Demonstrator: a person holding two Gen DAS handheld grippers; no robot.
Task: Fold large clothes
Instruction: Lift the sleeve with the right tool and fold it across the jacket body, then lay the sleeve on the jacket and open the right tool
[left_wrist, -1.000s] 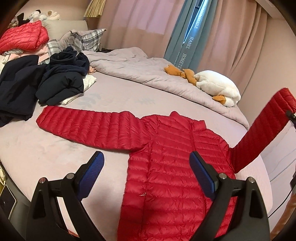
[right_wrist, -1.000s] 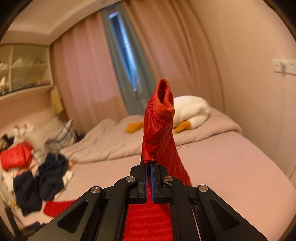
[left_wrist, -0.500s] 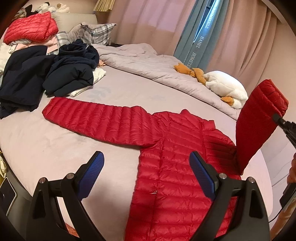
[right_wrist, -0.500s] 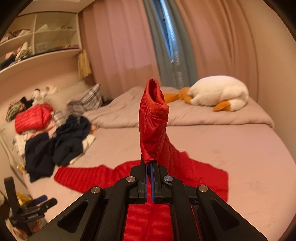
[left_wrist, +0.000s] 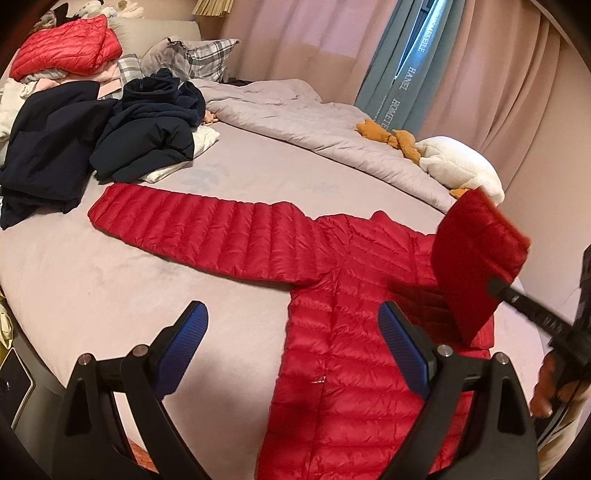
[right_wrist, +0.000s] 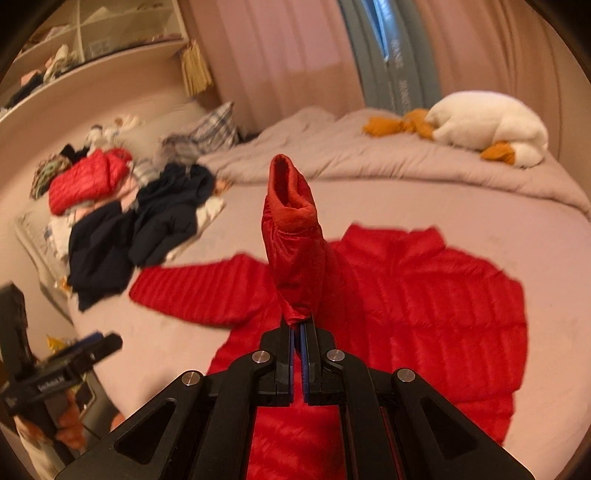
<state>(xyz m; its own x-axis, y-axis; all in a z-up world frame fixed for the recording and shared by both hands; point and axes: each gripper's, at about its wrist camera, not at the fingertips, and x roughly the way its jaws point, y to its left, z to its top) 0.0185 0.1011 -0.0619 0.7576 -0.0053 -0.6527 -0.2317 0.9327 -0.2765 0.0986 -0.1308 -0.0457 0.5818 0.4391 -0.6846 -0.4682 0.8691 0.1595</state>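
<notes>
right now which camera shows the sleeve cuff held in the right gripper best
The right wrist view: the cuff stands straight up from the shut right gripper, its open end facing the camera. The left wrist view shows the same sleeve only side-on and raised above the red jacket, with the grip point hidden.

The red jacket's (left_wrist: 343, 387) hem is cut off by the bottom edge in both views. The raised sleeve (right_wrist: 293, 243) hides part of its chest. The shelf items (right_wrist: 55, 66) are too blurred to tell.
</notes>
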